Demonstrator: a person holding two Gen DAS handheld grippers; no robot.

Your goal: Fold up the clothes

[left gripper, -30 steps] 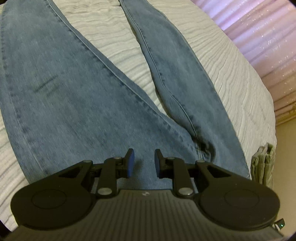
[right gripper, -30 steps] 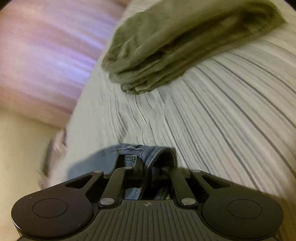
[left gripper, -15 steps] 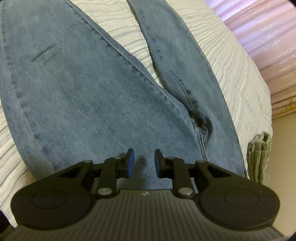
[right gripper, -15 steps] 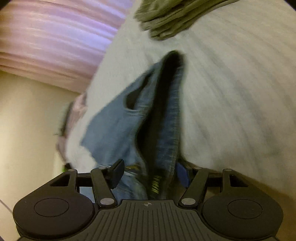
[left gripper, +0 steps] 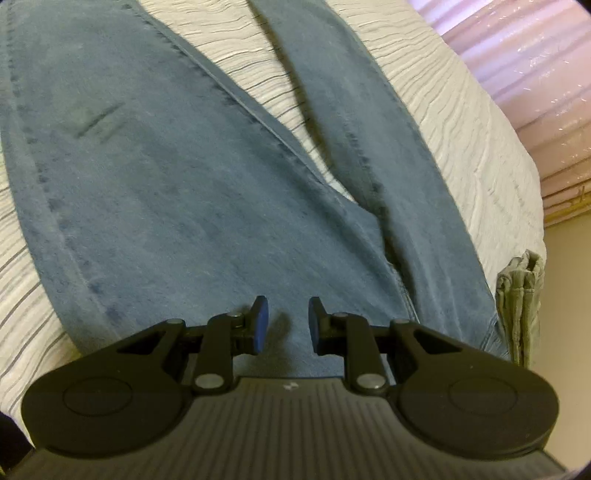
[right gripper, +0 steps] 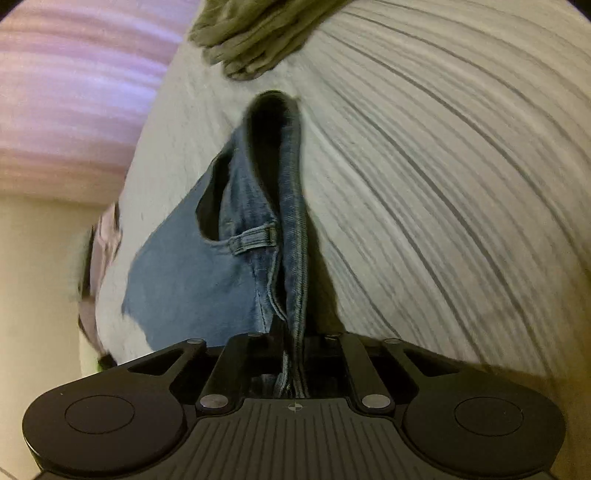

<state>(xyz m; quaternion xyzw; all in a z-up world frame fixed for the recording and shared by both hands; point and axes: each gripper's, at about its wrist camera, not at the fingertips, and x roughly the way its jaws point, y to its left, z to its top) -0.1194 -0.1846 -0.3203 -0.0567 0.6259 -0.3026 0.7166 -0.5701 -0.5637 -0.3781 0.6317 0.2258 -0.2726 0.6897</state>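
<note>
We see the faded blue denim jeans (left gripper: 177,192) spread flat on the grey-and-white striped ribbed bedspread (left gripper: 461,122), legs running to the top of the left-wrist frame and splitting in a V at centre. The left gripper (left gripper: 284,319) hangs just above the seat area, jaws apart, blue pads (left gripper: 260,325) empty, nothing between them. In the right-wrist frame the right gripper (right gripper: 293,343) is clamped on the jeans' waistband (right gripper: 295,229), which rises as a lifted ridge up the middle of the frame, belt loop (right gripper: 255,238) showing left of it.

Step in hand, as we judge it: fold the jeans lengthwise, one leg over the other. To do it well, the left gripper should pinch the waistband or the outer seam near lower left, then both carry the lifted side across together, keeping the band taut so the legs stack seam to seam, no bunching at the crotch.

Edges: the bed edge sits close at right of the left-wrist frame and lower left of the right-wrist frame, beige floor (right gripper: 40,280) beyond. Folded olive-green cloth (right gripper: 258,33) lies at top centre of the right-wrist frame, apart from the jeans; keep off it. Open striped cover fills the right of that frame, good room to swing the fold. Pink curtain (left gripper: 532,74) upper right.
</note>
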